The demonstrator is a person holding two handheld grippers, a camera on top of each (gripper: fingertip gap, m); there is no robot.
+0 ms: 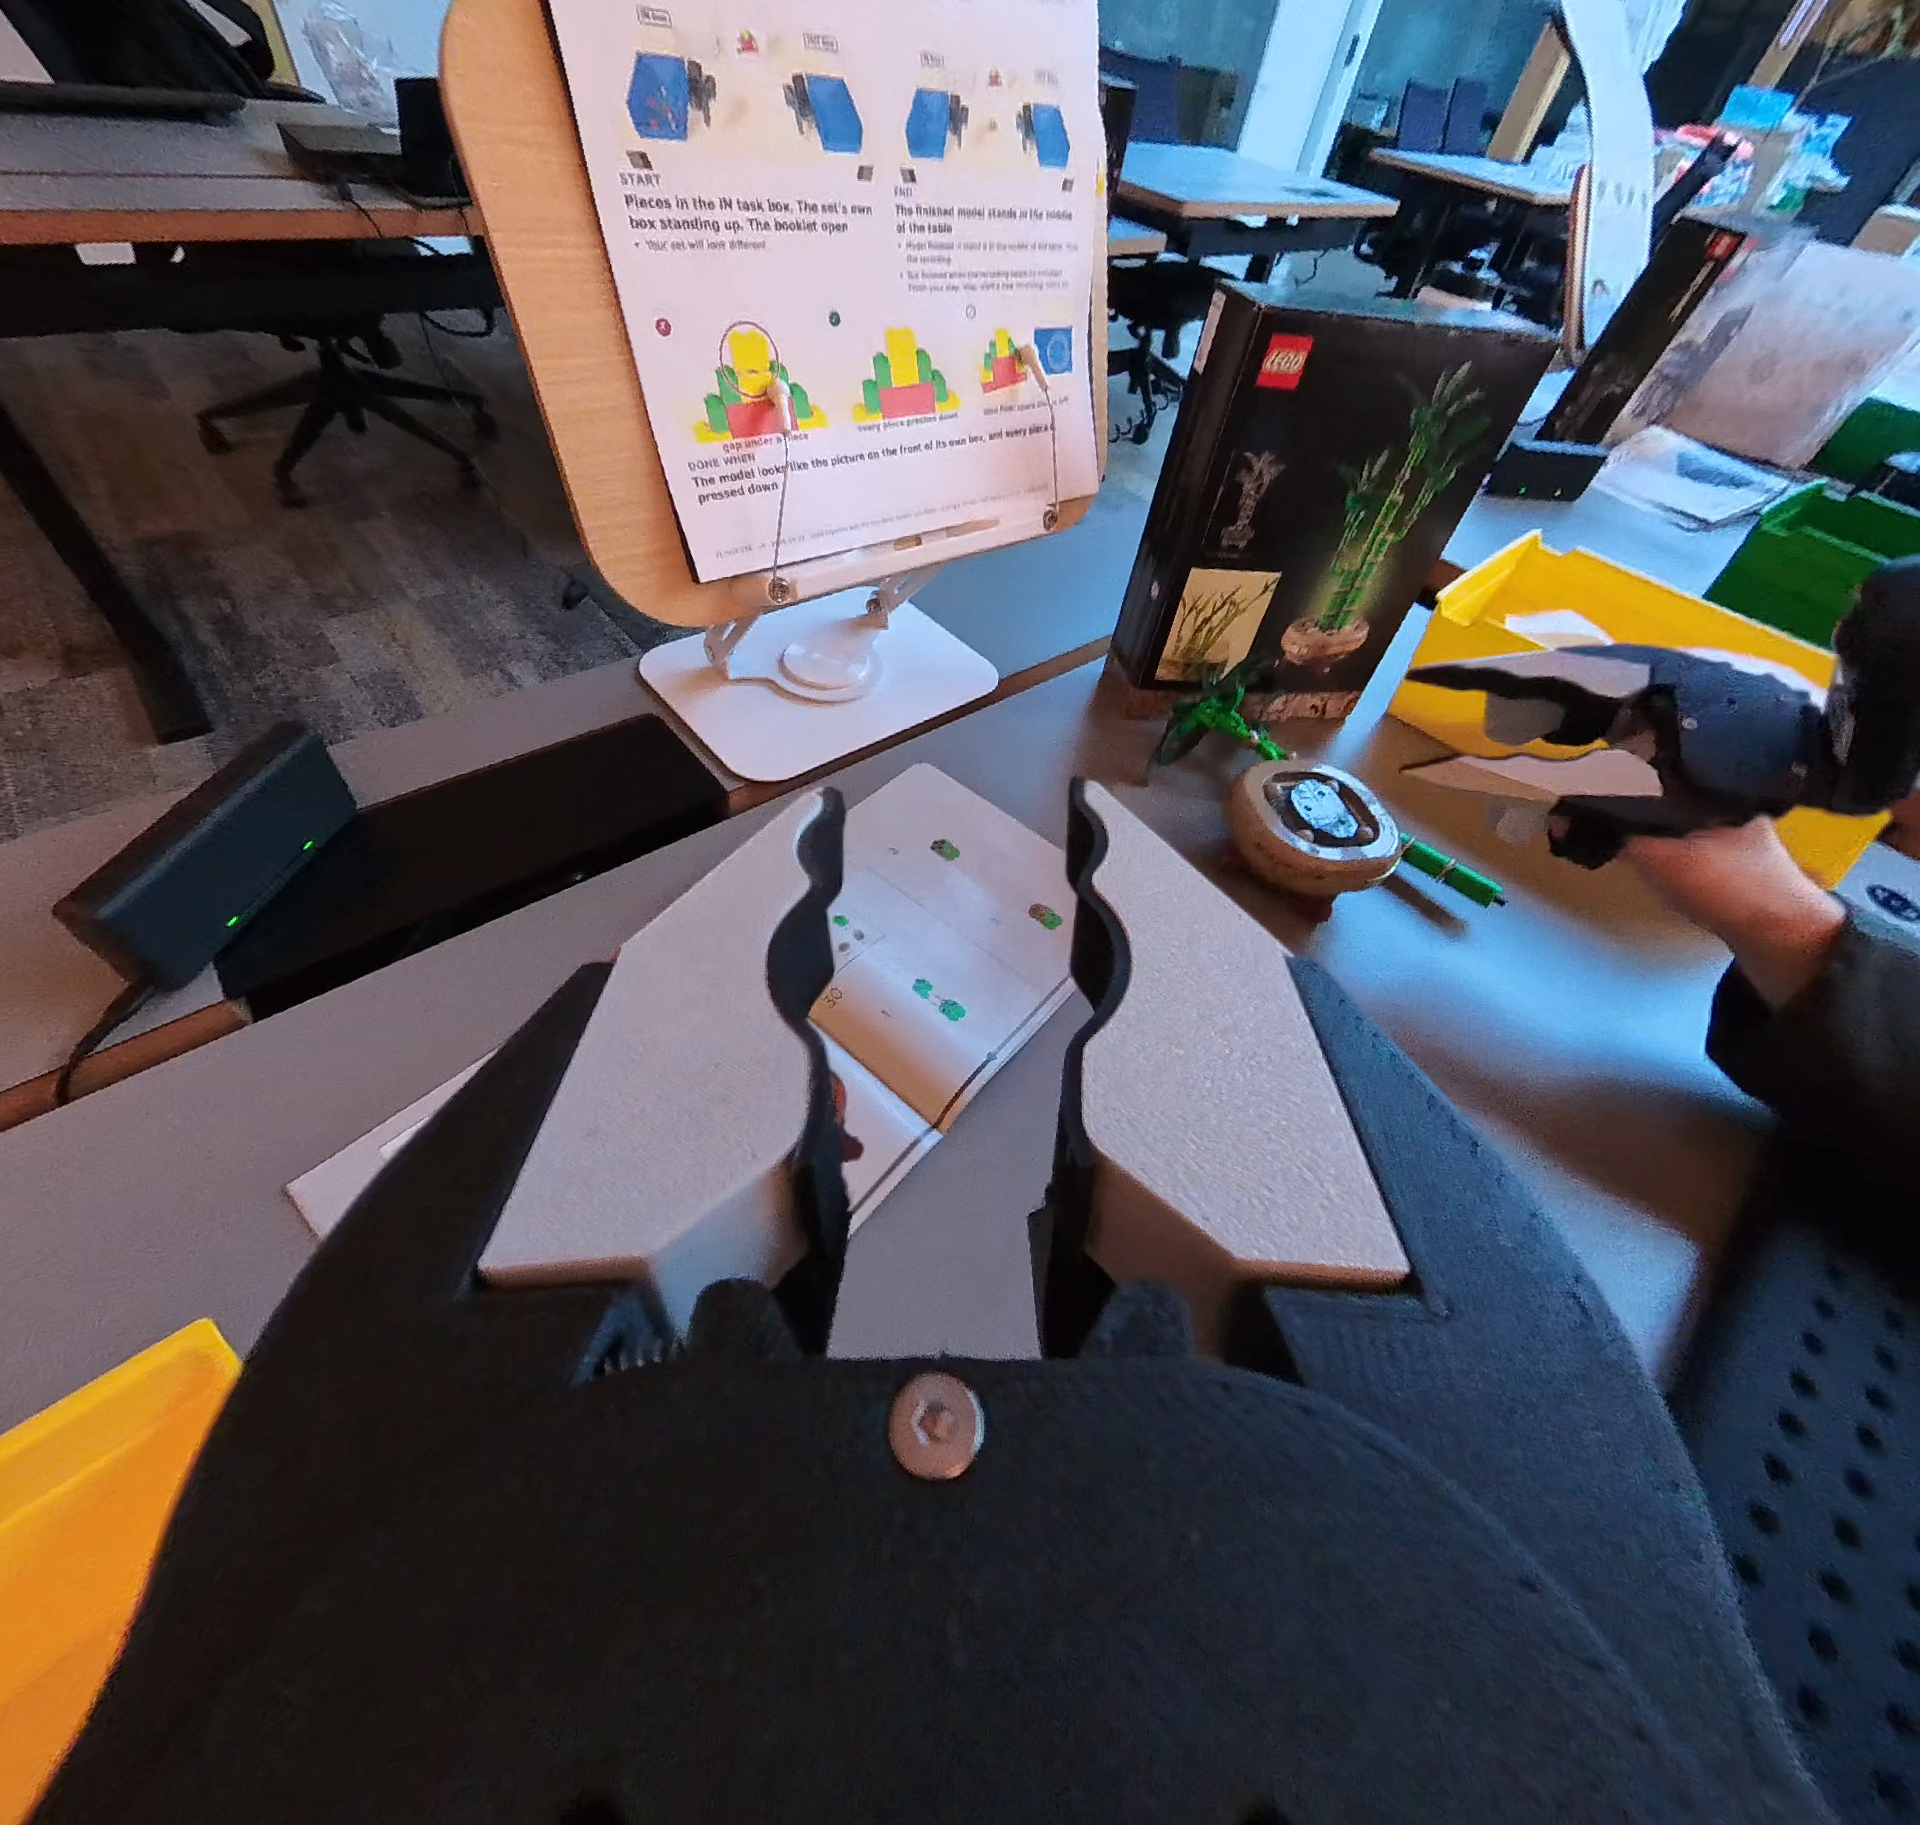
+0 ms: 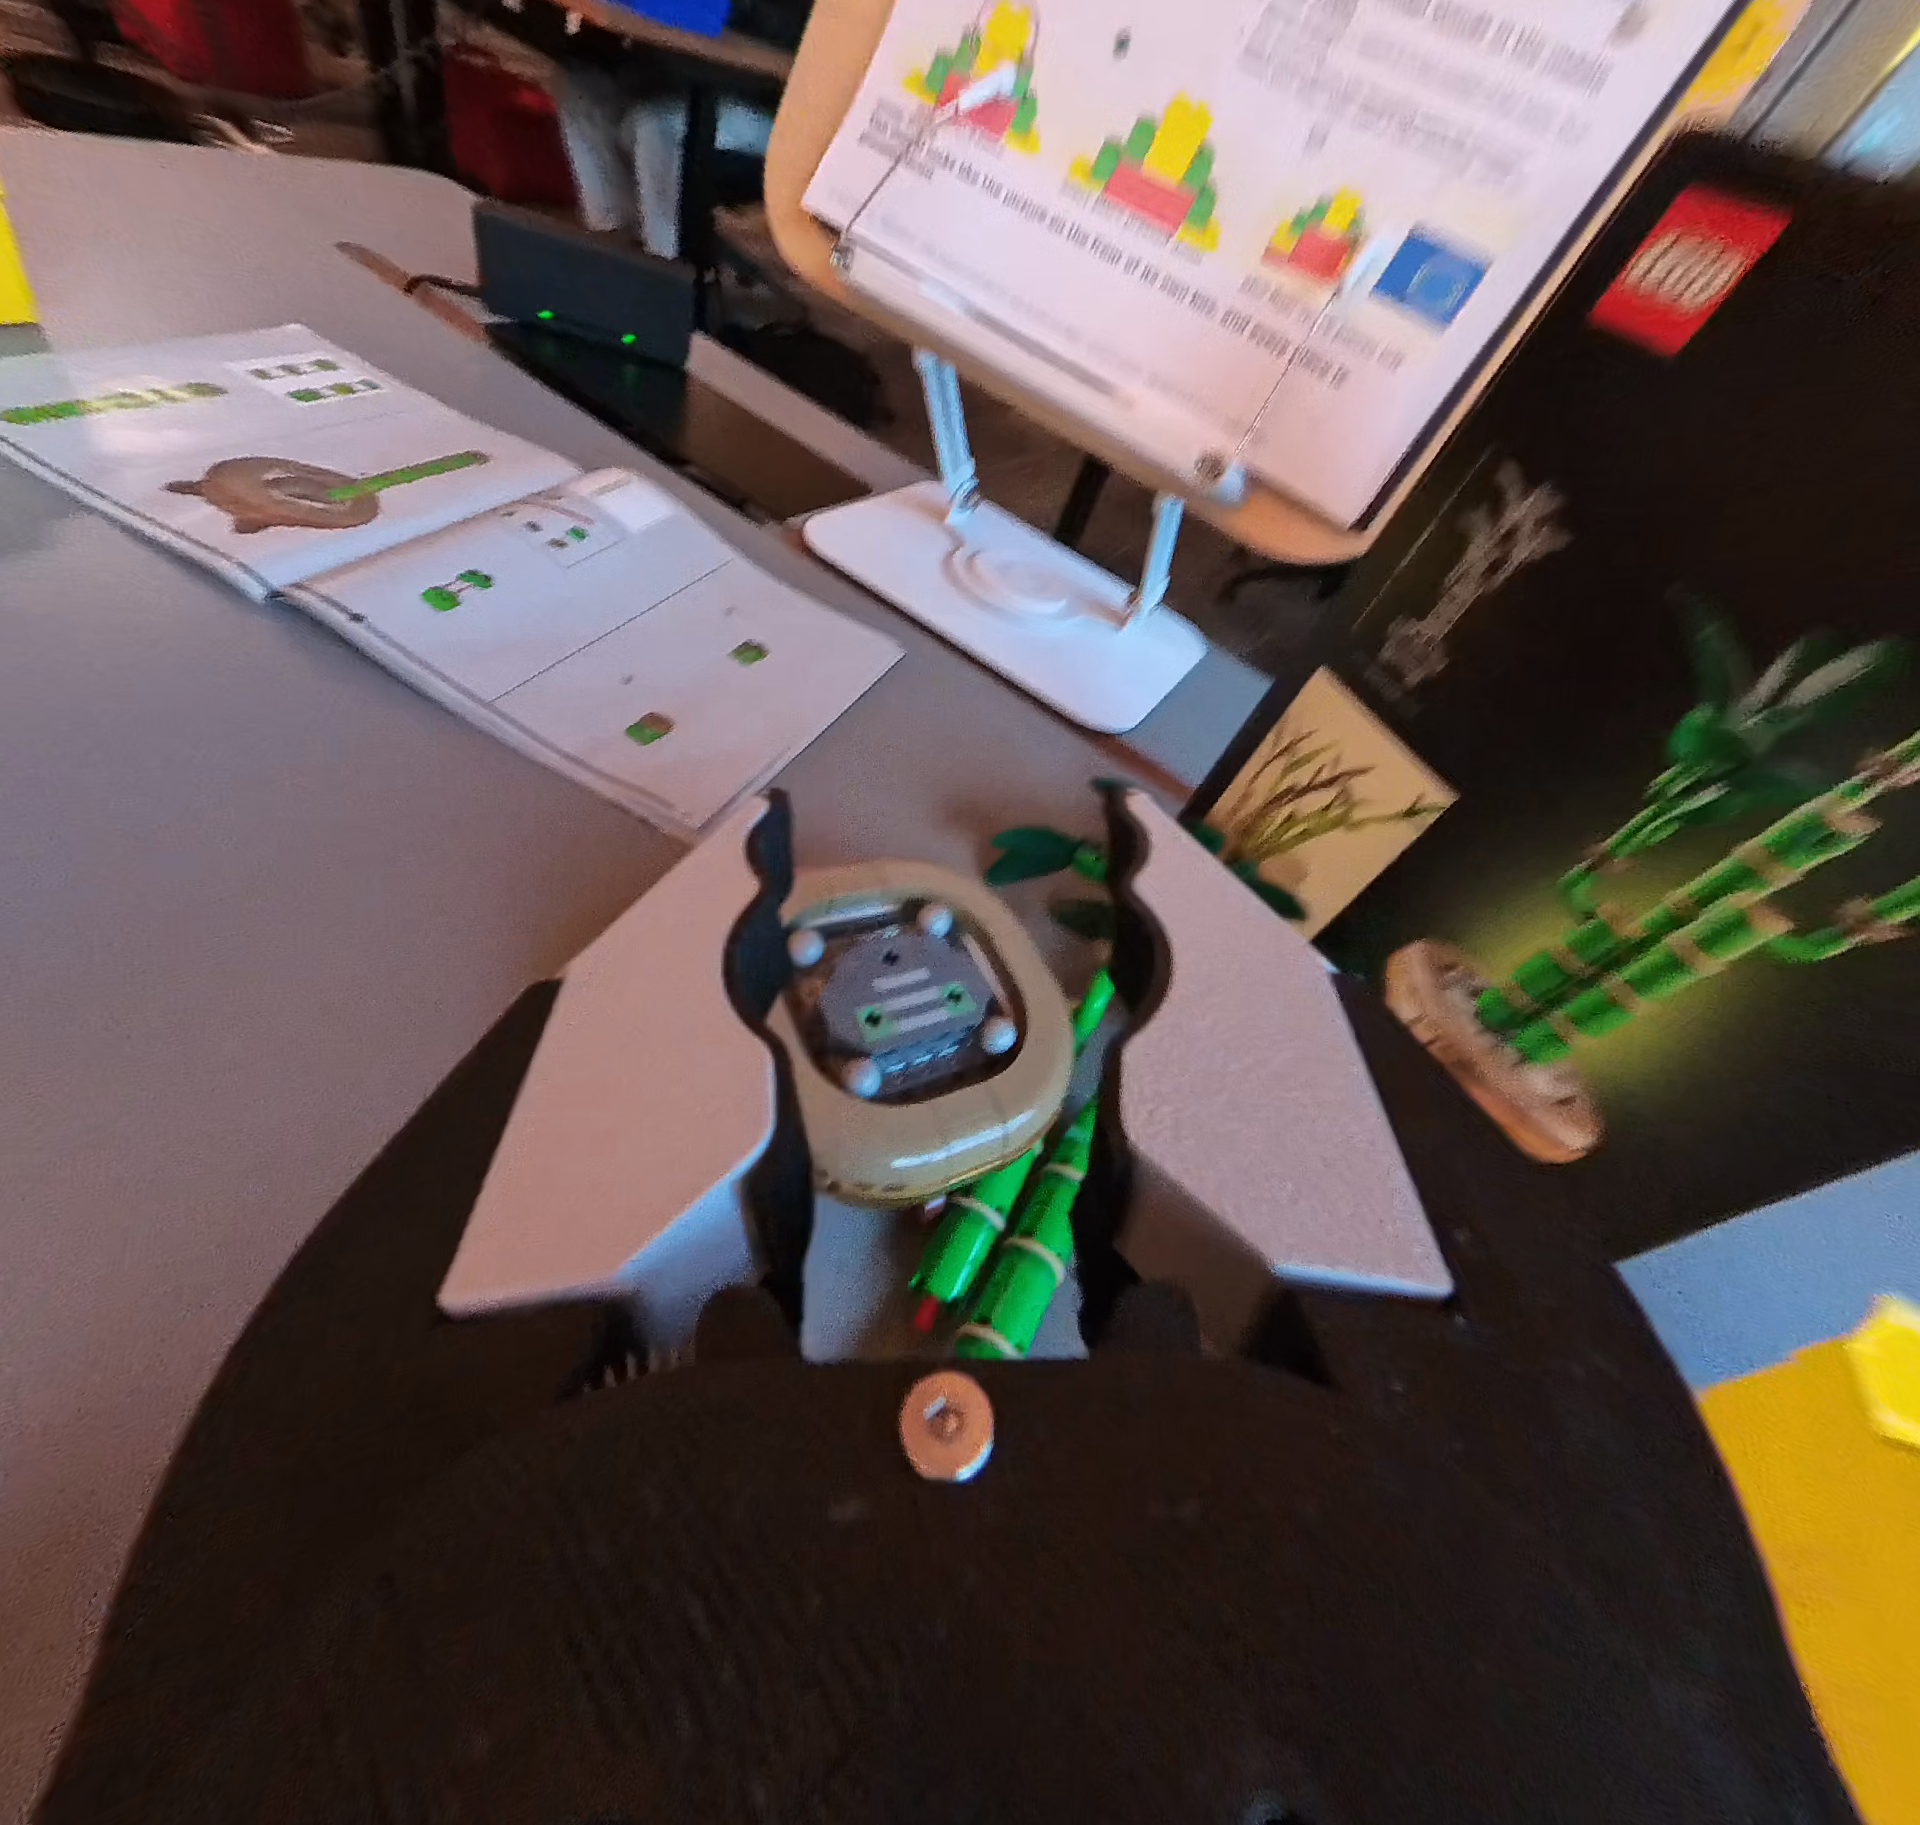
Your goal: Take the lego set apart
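Near the table's (image 1: 1455,996) back edge, I'm straddling the tan base (image 2: 925,1027) with the right gripper (image 2: 940,819) wide, left gripper (image 1: 956,809) idling wide; bamboo stalks (image 2: 1013,1245) underneath risk snapping

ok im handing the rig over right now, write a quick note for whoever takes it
Left gripper: open, empty, hovering above the open booklet.
Right gripper: open, fingers either side of the tan base, not closed on it.
The base sits on the table, its top stripped to grey studs. Green bamboo stalks lie beside it, a leafy piece near the set's box. Yellow bin on the right.
Done: stalks off the base.
Left: break down base, stalks and leaves.
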